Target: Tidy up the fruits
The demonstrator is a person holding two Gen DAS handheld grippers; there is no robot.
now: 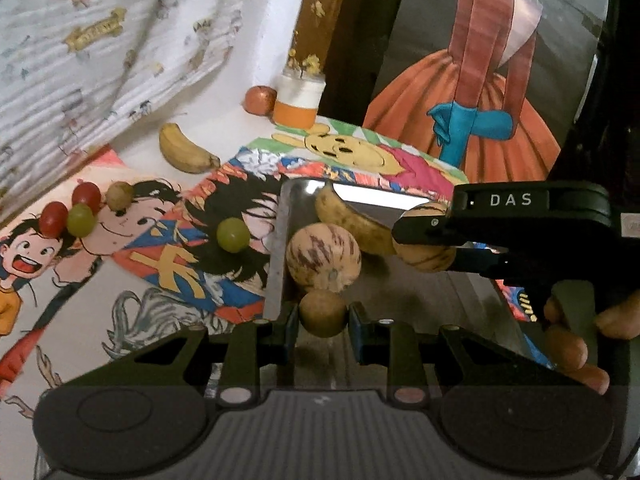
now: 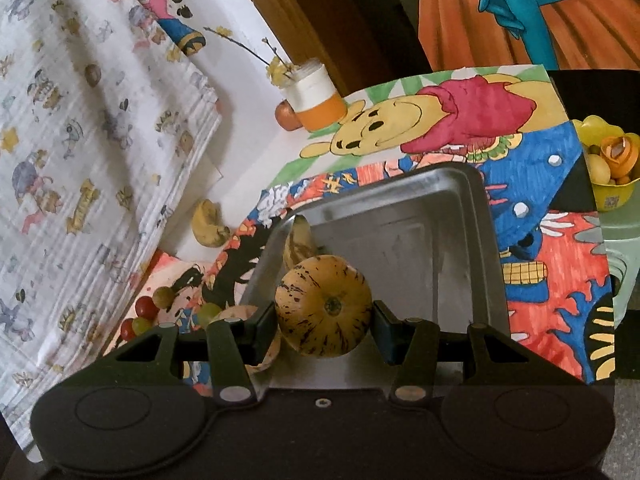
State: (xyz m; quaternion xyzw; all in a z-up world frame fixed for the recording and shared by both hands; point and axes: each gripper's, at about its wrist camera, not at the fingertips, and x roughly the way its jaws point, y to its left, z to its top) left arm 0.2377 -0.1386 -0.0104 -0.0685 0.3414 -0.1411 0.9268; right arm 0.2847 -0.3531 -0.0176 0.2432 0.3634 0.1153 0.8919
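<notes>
My left gripper [image 1: 324, 317] is shut on a small round brown fruit [image 1: 323, 308] just over the near edge of the metal tray [image 1: 280, 236]. A striped melon [image 1: 323, 258] and a banana [image 1: 352, 220] lie in the tray. From the right, my right gripper [image 1: 424, 236] reaches over the tray, shut on a second striped melon [image 1: 430, 258]. In the right wrist view that melon [image 2: 324, 306] sits between the pads of the right gripper [image 2: 325, 320], above the tray [image 2: 460, 184]. Another banana [image 1: 186, 148], red and green grapes [image 1: 80, 216], a lone green grape [image 1: 233, 234] and a brown fruit [image 1: 119, 195] lie on the drawings to the left.
A white and orange jar [image 1: 298, 100] and a brown round fruit [image 1: 260, 99] stand at the back by a wooden post. Folded printed cloth [image 1: 100, 40] fills the left. A yellow bowl [image 2: 610, 196] of fruit sits at the far right. A person's fingers [image 1: 568, 340] grip the right tool.
</notes>
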